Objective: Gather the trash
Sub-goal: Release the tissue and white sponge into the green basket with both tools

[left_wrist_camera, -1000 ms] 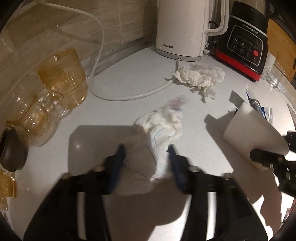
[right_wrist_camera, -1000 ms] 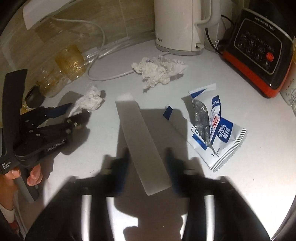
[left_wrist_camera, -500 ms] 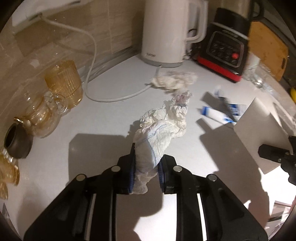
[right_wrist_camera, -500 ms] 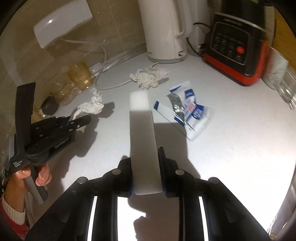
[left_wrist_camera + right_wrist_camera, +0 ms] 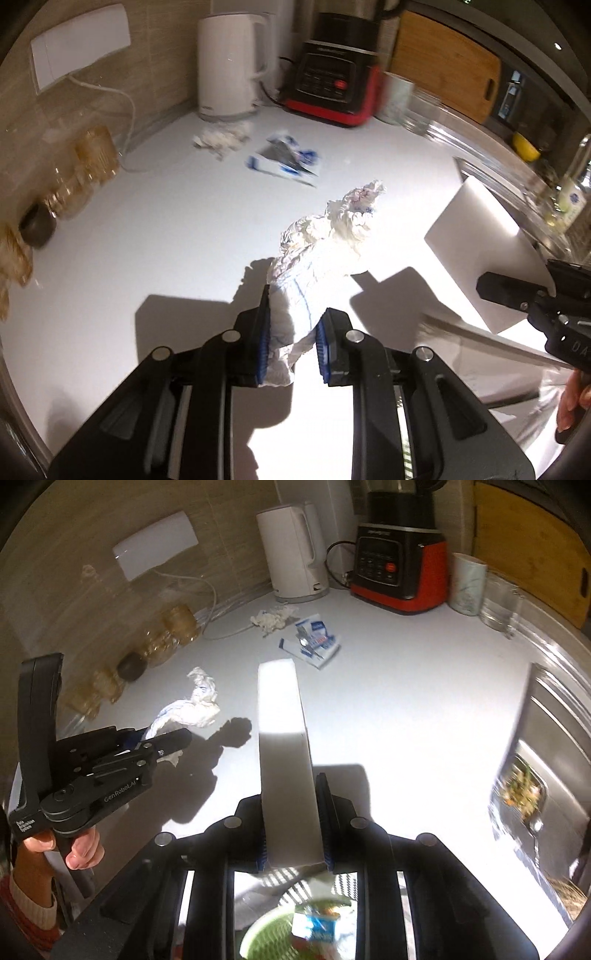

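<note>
My left gripper is shut on a crumpled white tissue and holds it above the white counter. The same tissue shows in the right wrist view, sticking out of the left gripper. My right gripper is shut on a flat white box, which also appears at the right edge of the left wrist view as a white box. On the counter near the kettle lie another crumpled tissue and a torn blue and white wrapper. Below the right gripper a green bin holds a blue packet.
A white kettle, a red and black blender base, a cup and a glass stand along the back. Amber glassware and a dark lid sit at the left. A steel sink is at the right.
Both grippers closed on their trash, lifted it off the counter and drew back toward the counter's front edge. The sink and the green bin have come into view.
</note>
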Demonstrator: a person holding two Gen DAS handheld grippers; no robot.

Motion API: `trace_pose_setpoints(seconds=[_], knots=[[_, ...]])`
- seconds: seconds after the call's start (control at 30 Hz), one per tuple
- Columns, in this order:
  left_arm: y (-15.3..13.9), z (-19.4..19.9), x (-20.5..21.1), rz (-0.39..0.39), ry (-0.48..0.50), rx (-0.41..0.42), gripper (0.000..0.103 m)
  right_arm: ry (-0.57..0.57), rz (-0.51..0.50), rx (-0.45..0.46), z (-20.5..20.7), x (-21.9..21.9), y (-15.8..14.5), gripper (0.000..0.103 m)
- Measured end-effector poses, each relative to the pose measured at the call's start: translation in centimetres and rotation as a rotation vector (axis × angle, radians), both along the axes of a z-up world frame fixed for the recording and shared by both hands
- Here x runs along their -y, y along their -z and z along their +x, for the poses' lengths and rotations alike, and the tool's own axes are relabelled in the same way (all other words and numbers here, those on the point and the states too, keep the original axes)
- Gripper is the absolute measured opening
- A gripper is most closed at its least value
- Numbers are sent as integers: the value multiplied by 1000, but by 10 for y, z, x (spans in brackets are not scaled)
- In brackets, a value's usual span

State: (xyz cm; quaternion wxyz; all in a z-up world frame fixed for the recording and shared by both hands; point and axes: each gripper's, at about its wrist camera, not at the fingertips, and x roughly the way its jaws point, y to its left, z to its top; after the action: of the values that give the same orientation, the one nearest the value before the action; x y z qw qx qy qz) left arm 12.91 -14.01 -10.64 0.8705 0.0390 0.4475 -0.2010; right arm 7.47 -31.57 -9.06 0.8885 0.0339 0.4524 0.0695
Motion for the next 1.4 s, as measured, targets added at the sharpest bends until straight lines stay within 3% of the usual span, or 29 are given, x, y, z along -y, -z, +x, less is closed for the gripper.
trace_pose_setpoints(seconds=[0.2, 0.57, 1.07, 1.13, 1.2, 1.4], knots=[[3, -66, 29, -15, 38, -31, 20, 3, -24, -16, -70, 19, 4, 23], [22, -168, 75, 19, 118, -83, 21, 19, -30, -72, -160, 50, 22, 24], [60, -214, 121, 58, 174, -155, 22, 66, -21, -120, -205, 93, 43, 24], [65, -214, 124, 69, 181, -174, 28, 70, -17, -125, -207, 97, 45, 24], [70, -215, 125, 75, 177, -194, 41, 71, -10, -131, -207, 100, 48, 24], [73, -218, 127, 84, 170, -205, 60, 69, 3, -150, -207, 107, 56, 24]])
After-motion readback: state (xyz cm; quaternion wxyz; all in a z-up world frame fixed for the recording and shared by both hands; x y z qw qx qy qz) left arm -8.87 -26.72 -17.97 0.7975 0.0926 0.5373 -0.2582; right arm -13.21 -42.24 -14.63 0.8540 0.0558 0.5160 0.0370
